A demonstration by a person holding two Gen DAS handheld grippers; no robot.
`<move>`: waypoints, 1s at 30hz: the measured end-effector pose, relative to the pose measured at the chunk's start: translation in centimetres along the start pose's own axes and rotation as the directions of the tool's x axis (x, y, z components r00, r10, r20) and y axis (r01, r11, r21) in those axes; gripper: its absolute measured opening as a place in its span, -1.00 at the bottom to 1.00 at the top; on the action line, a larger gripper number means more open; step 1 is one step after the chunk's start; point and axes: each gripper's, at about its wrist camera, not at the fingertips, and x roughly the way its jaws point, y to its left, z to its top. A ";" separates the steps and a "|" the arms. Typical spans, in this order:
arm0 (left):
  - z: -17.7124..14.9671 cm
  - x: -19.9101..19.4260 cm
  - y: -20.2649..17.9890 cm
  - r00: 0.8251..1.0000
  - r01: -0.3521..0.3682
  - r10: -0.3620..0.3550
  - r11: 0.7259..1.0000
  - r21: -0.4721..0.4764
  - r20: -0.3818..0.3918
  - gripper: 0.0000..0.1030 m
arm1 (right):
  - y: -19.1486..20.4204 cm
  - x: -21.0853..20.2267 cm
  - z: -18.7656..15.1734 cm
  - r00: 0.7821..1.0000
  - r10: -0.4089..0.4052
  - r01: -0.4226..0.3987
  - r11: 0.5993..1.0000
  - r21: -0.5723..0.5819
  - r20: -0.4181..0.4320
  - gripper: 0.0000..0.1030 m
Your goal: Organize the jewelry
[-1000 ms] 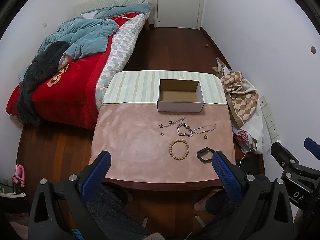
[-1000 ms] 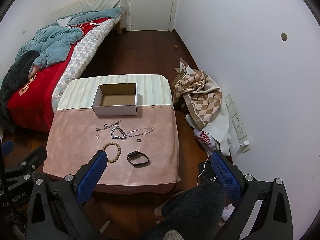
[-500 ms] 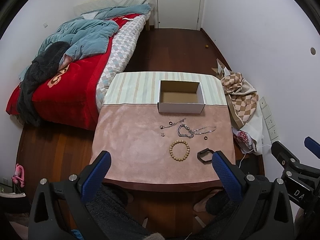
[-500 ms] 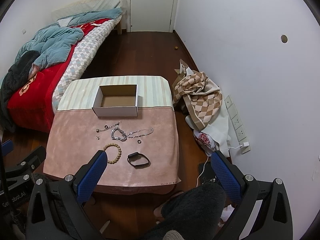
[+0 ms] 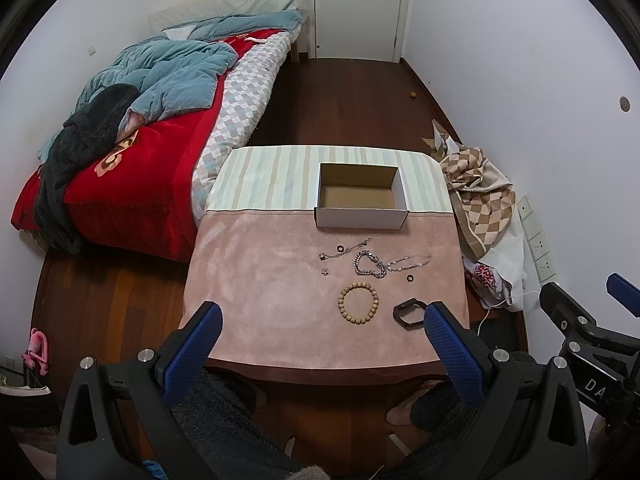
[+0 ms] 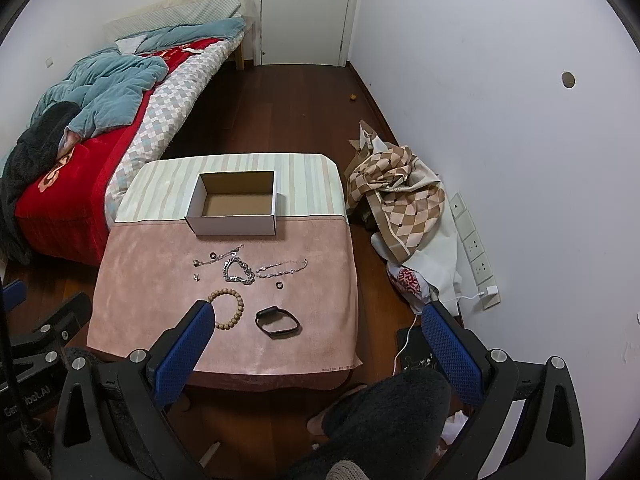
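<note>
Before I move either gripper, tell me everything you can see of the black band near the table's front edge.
The black band is a closed, flattened loop, matte and rubbery-looking, with a thicker block at one end like a fitness tracker. It lies flat on the pink cloth, nearest the front edge, just right of the wooden bead bracelet, apart from it. Nothing touches it.

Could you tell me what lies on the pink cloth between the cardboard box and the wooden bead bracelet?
Between the cardboard box and the wooden bead bracelet lies a tangle of silver chains with small dark rings beside them, seen in both wrist views.
</note>
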 end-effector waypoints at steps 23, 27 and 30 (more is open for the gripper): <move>2.3 9.7 0.4 0.993 -0.107 0.107 0.994 -0.006 -0.040 1.00 | -2.5 12.4 -0.2 0.993 0.015 0.001 0.991 0.136 -0.118 1.00; 1.7 15.6 -0.1 0.982 -0.130 0.134 0.991 0.034 -0.133 1.00 | -2.4 20.2 -2.6 0.968 0.076 -0.035 0.985 0.171 -0.240 0.83; 0.6 20.0 -0.4 0.966 -0.125 0.135 0.991 0.057 -0.220 0.99 | -1.7 25.8 -4.6 0.938 0.112 -0.054 0.982 0.180 -0.327 0.72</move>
